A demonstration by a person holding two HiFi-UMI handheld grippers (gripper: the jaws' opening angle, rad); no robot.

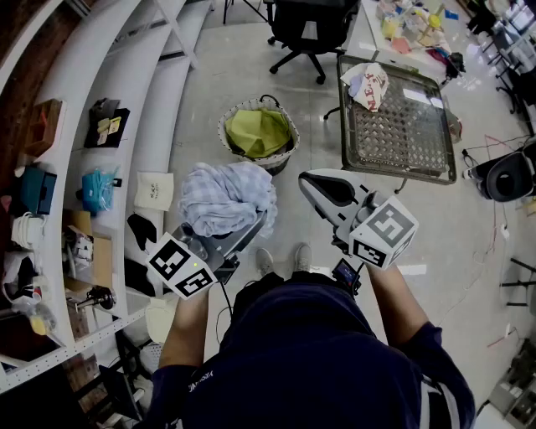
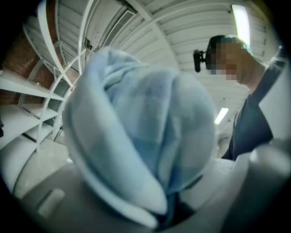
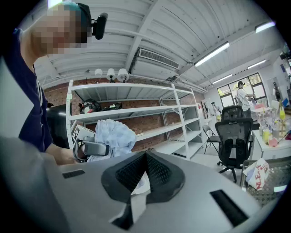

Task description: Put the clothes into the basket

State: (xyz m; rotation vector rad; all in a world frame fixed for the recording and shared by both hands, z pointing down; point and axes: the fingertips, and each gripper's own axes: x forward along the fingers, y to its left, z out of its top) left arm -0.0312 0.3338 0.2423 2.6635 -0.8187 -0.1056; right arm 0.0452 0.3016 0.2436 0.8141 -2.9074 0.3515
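Note:
A bundle of light blue checked cloth is clamped in my left gripper, held up in front of the person at waist height. In the left gripper view the cloth fills most of the picture and hides the jaws' tips. On the floor beyond stands a round woven basket with a yellow-green garment in it. My right gripper hovers to the right of the bundle, apart from it. Its black pads meet at the tips with nothing between them. The blue bundle also shows in the right gripper view.
A white garment with red print lies on a wire-mesh table right of the basket. White shelves with assorted things run along the left. A black office chair stands behind the basket. A white square cloth lies on the floor.

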